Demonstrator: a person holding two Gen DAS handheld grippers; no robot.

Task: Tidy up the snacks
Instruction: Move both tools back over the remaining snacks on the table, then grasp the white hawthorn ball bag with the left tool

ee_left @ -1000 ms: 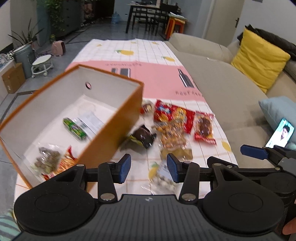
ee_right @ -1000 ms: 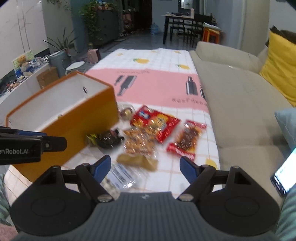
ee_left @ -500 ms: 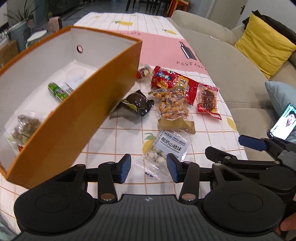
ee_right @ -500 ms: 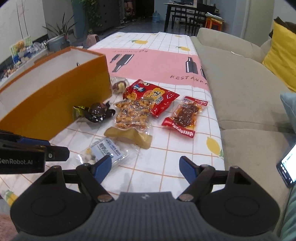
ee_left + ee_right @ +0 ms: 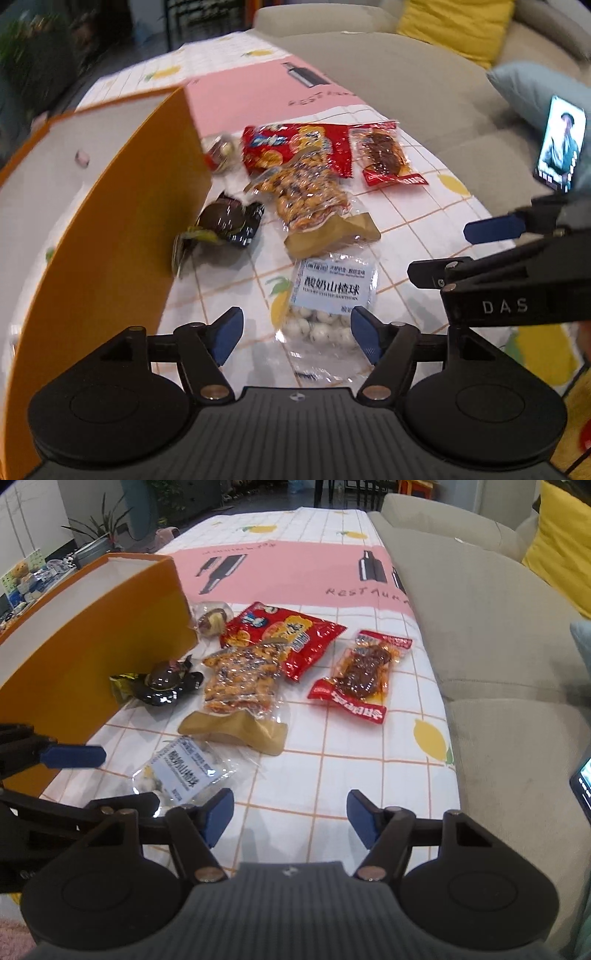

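Over on the left, the orange box (image 5: 122, 229) stands on the counter (image 5: 369, 738), its white inside facing up and its long wall running alongside the scattered snacks. Right against that wall lies a dark, shiny wrapped sweet (image 5: 162, 683) with a yellow-green twist of wrapper touching the box, and farther back, near the box's far corner, sits a small clear pack with something round and brown inside (image 5: 212, 618). The left gripper (image 5: 297, 332) hovers low with its blue fingers spread wide, holding nothing; a clear bag of white balls with a printed label (image 5: 328, 306) lies on the checked cloth between the two fingertips, though I cannot tell whether they touch it. Just beyond that bag is a clear pouch of orange-brown nuts (image 5: 240, 683), its tan folded end pointing toward the grippers, and its far end overlaps a red crisp packet (image 5: 288, 635). To the right of these, apart from the pile, a red-edged pack of dark dried meat (image 5: 364, 675) lies flat. The right gripper (image 5: 290, 818) hangs beside the left one, its fingers also set wide apart and empty, over bare cloth. Beyond the counter's right edge runs a beige sofa (image 5: 498, 627), with a lit phone (image 5: 561, 144) propped against a pale blue cushion.
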